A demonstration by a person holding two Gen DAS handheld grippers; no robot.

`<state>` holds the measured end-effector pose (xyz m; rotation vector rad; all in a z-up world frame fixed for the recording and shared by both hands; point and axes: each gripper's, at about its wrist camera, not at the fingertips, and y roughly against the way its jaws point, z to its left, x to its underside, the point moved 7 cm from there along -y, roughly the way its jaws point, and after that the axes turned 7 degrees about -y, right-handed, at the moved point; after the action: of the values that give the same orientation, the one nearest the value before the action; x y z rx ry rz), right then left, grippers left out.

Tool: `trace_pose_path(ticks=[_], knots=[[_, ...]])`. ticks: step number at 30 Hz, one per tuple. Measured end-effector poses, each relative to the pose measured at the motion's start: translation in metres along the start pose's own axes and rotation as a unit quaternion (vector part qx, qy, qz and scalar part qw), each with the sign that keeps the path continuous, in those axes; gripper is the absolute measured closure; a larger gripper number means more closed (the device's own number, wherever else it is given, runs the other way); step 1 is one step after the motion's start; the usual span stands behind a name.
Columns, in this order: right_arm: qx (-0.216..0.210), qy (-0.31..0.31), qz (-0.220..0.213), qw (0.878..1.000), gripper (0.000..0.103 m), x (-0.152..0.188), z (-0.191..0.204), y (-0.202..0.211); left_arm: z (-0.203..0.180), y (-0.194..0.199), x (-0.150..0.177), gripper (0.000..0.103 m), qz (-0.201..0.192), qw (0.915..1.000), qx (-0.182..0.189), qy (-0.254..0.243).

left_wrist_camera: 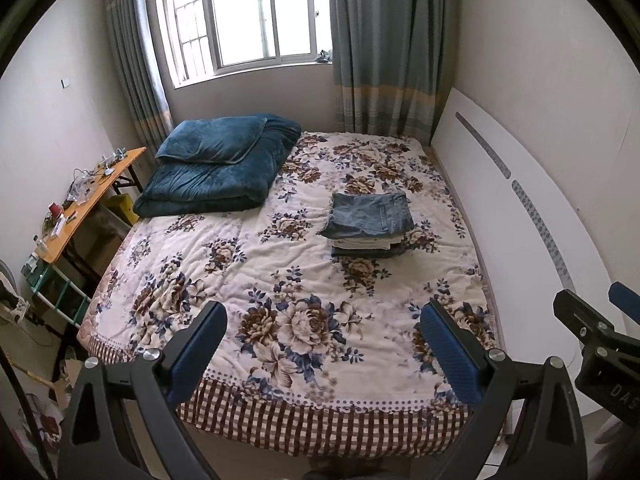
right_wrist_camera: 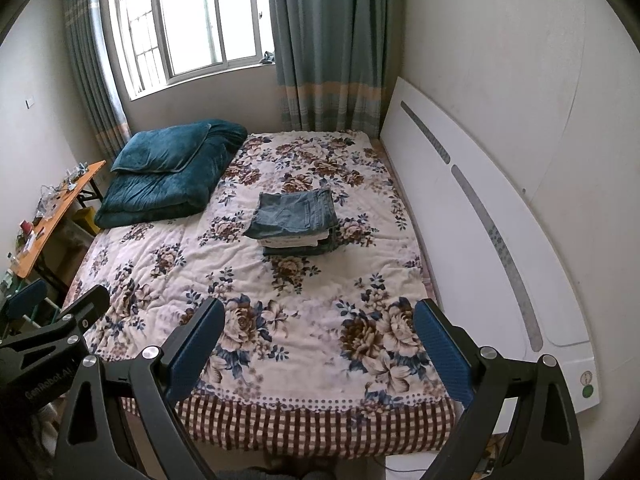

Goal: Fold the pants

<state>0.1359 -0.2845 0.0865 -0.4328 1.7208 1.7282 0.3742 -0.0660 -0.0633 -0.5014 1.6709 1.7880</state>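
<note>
A stack of folded pants lies on the floral bedspread, right of the bed's middle, with blue jeans on top; it also shows in the right wrist view. My left gripper is open and empty, held above the bed's near edge, well short of the stack. My right gripper is open and empty, beside the left one above the same edge. Each gripper shows at the edge of the other's view: the right one and the left one.
A folded teal quilt lies at the bed's far left corner. A white headboard runs along the right side. A cluttered wooden side table stands left of the bed. Window and curtains are behind.
</note>
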Motion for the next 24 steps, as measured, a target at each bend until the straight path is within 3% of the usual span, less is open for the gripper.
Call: trace_pose_path(ticks=[10, 24], knots=[[-0.004, -0.002, 0.012, 1.000, 0.005, 0.022, 0.004, -0.002, -0.004, 0.002, 0.001, 0.000, -0.005, 1.0000, 0.005, -0.001], [0.000, -0.002, 0.008, 1.000, 0.005, 0.012, -0.003, -0.008, -0.006, 0.002, 0.003, 0.000, -0.006, 0.9999, 0.009, 0.001]])
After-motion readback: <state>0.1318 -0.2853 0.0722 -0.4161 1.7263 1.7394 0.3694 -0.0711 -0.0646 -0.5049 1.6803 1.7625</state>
